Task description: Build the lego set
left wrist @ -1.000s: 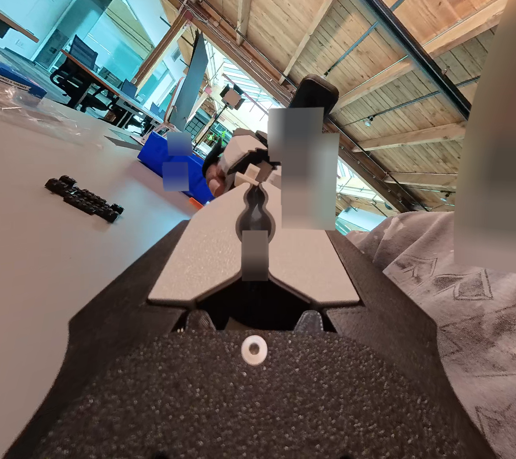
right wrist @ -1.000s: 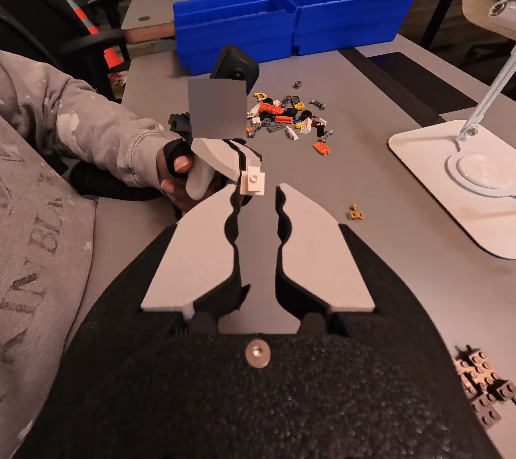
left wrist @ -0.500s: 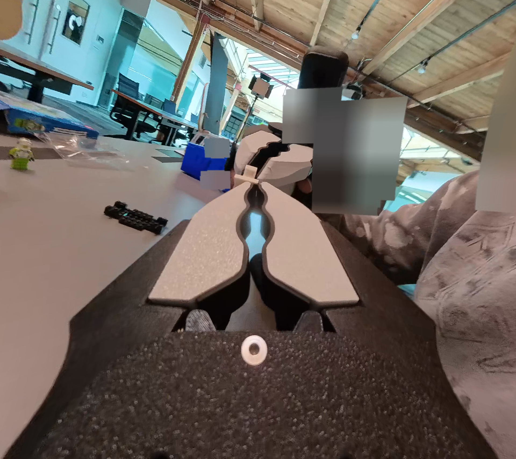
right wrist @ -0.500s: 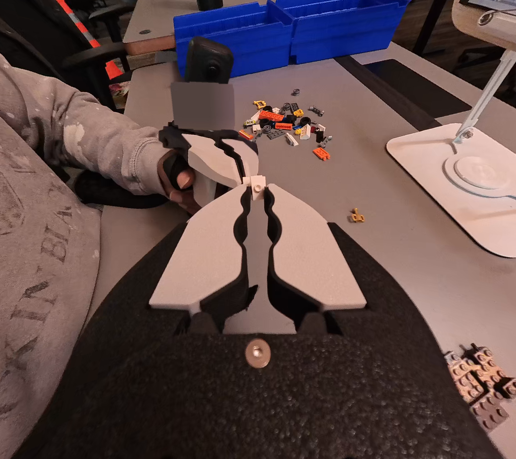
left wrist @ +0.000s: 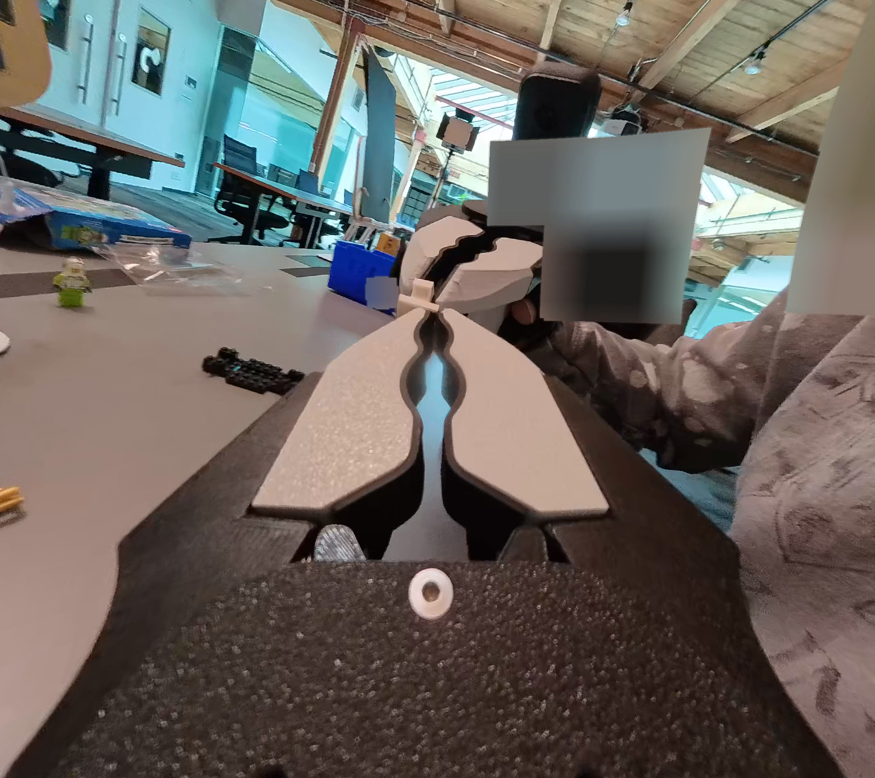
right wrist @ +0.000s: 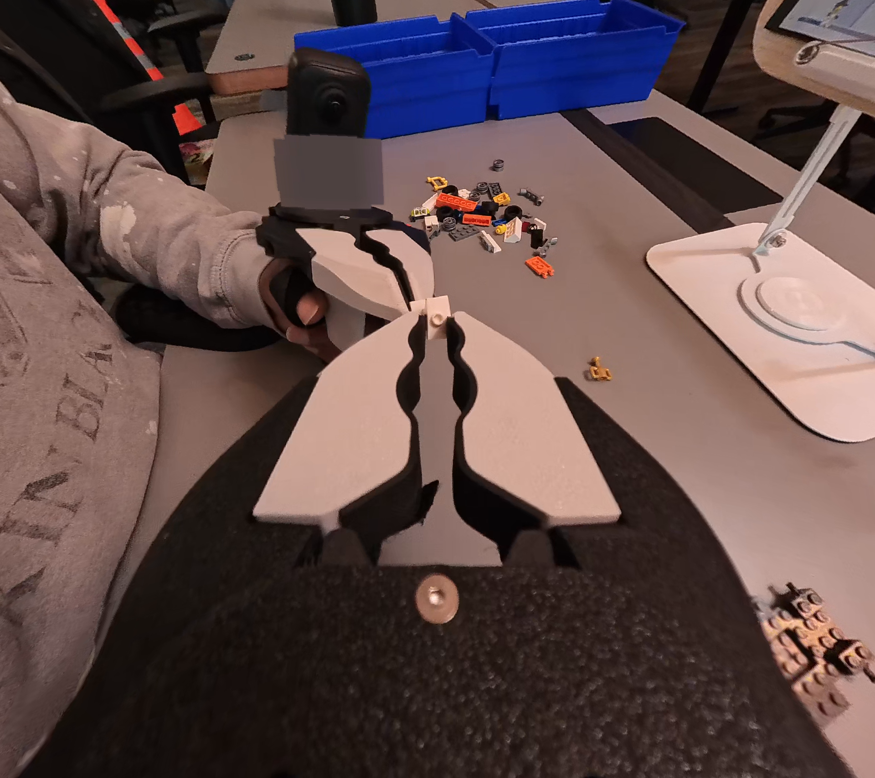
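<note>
White is the colour to watch: a small white lego piece point(right wrist: 435, 314) sits dead centre of the right wrist view, pinched from both sides at once. The right gripper point(right wrist: 436, 322) has its jaws narrowed onto the lower part of the piece, one stud facing the camera, while the left gripper point(right wrist: 411, 298) comes in from the centre-left of that frame, tips closed on the piece's far edge. Flip to the left wrist view and it's the mirror: the left gripper point(left wrist: 432, 314) is nearly shut on the thin white plate point(left wrist: 416, 300) with a small block on top of it, and the right gripper point(left wrist: 442, 298) meets it just above centre. Whether these are two parts being pressed together or one part changing owners, I cannot tell from here. My read is a mid-air join or hand-over, early in the build. The loose pile of lego parts point(right wrist: 483, 213) lies untouched in the upper middle of the right view, a gold piece point(right wrist: 599, 369) sits alone at centre-right, and a black studded chassis point(left wrist: 251, 372) waits on the grey table point(left wrist: 118, 400) at centre-left of the left view. The next move calls for a square, steady squeeze, then one claw easing off without twisting the piece loose. A green minifigure point(left wrist: 72, 287) looks on from the far left.
</note>
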### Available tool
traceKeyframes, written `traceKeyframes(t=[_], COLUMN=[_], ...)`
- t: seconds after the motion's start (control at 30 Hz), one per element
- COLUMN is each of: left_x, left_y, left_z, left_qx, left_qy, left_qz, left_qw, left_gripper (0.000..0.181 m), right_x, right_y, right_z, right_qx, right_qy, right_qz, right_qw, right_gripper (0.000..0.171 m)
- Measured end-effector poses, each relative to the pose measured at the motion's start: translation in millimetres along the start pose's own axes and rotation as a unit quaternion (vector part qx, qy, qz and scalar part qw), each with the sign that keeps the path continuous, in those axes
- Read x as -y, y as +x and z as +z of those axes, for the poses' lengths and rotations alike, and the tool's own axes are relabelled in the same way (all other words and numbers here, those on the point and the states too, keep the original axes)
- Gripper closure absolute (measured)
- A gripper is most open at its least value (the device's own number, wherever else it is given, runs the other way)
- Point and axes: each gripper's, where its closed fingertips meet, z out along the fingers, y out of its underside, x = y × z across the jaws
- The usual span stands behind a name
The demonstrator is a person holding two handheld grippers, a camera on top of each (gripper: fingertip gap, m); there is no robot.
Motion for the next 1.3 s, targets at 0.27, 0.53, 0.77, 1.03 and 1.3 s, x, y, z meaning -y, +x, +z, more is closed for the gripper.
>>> traceKeyframes(t=[0.27, 0.53, 0.77, 1.03, 1.3], left_x=[-0.4, -2.5, -1.3, 7.6, 11.7], left_y=[5.5, 11.7, 14.5, 8.8, 11.9], left_z=[-0.1, 0.4, 0.9, -2.8, -5.3], left_qx=[-0.035, -0.061, -0.054, -0.052, -0.069], left_qy=[-0.002, -0.009, -0.008, 0.019, 0.034], left_qz=[-0.049, -0.072, -0.042, -0.057, -0.063], left_qw=[0.998, 0.996, 0.998, 0.997, 0.995], left_gripper=[0.180, 0.180, 0.180, 0.180, 0.180], right_x=[1.4, 0.4, 2.5, 6.1, 0.6], right_y=[-4.7, -10.0, -12.3, -5.8, -12.2], right_z=[-2.5, -6.1, -8.0, -14.8, 1.3], right_qx=[0.013, 0.028, 0.028, 0.021, 0.044], right_qy=[-0.015, -0.032, -0.030, -0.031, 0.004], right_qz=[-0.051, -0.091, -0.101, -0.087, -0.028], right_qw=[0.999, 0.995, 0.994, 0.995, 0.999], right_gripper=[0.163, 0.163, 0.163, 0.149, 0.142])
